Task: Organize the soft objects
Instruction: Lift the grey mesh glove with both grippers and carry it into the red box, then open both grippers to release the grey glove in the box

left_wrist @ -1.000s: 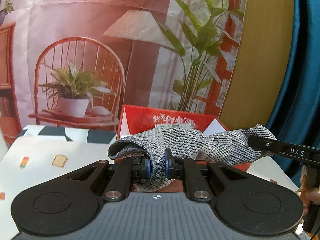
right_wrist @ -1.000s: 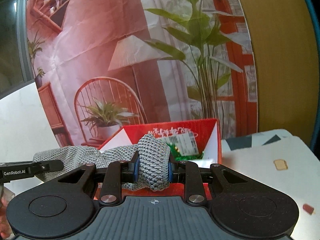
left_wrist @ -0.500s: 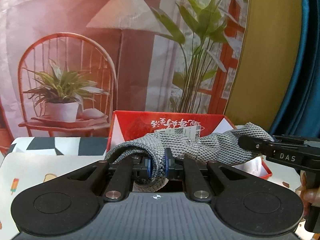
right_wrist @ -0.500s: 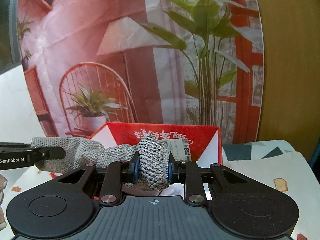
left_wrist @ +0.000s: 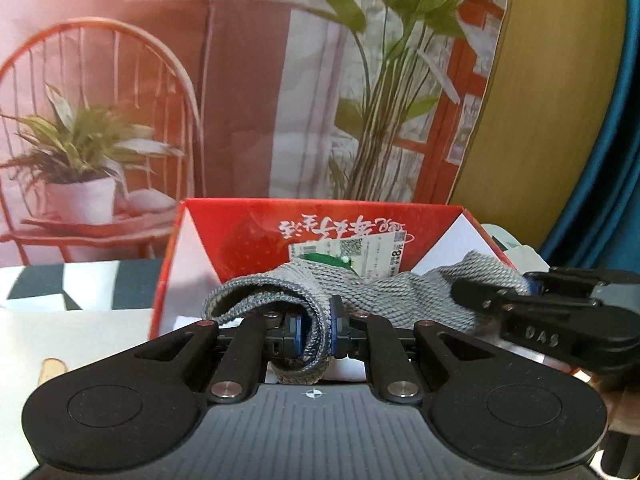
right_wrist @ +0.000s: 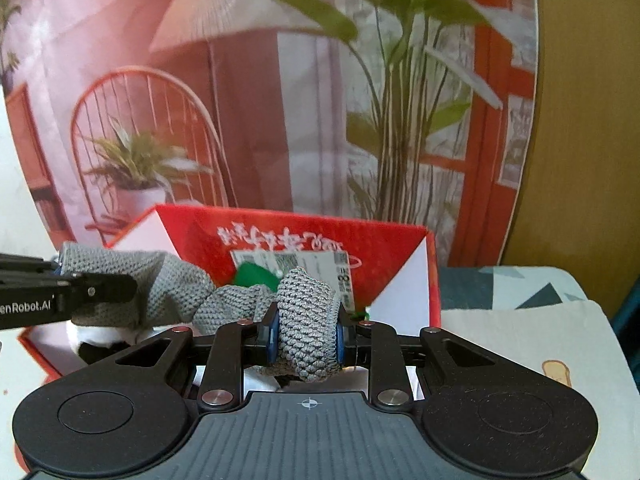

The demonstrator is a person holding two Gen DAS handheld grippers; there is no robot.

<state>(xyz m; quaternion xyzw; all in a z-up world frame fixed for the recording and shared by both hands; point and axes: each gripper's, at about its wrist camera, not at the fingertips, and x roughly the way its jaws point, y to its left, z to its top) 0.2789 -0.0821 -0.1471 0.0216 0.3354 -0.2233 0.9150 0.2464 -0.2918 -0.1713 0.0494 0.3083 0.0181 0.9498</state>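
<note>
Far left: surface [left_wrist: 60, 332] covered with a pale printed cloth; printed backdrop [left_wrist: 120, 80] of a chair and plants behind it.

Left of centre: left hand-held gripper [left_wrist: 316, 330] level, pointed at the backdrop, jaws pressed together and pinching one end of the grey knitted cloth [left_wrist: 400, 296]. Cloth end looped over and doubled between the blue pads [left_wrist: 295, 330].

Centre: red cardboard box [left_wrist: 256, 236], open-topped, standing on the surface toward its back edge, inner back wall carrying a white label. Cloth stretched across the box opening, just above it, sagging slightly mid-span; judged held taut at both ends so as to stay spread and lower flat into the box rather than bunch. Something white and dark visible in the box below the cloth in the right wrist view; identity not determinable.

Right of centre: right hand-held gripper [right_wrist: 306, 338] likewise level and facing the backdrop, jaws clamped on the other, thicker bunched end of the cloth [right_wrist: 308, 320]. Seen from the left wrist view, right gripper entering from the right edge, roughly at the same height as the left one.

Far right: surface corner with a toast print, teal curtain [left_wrist: 600, 160] beyond.

Judged stage: placement into the box under way, release not yet made.
</note>
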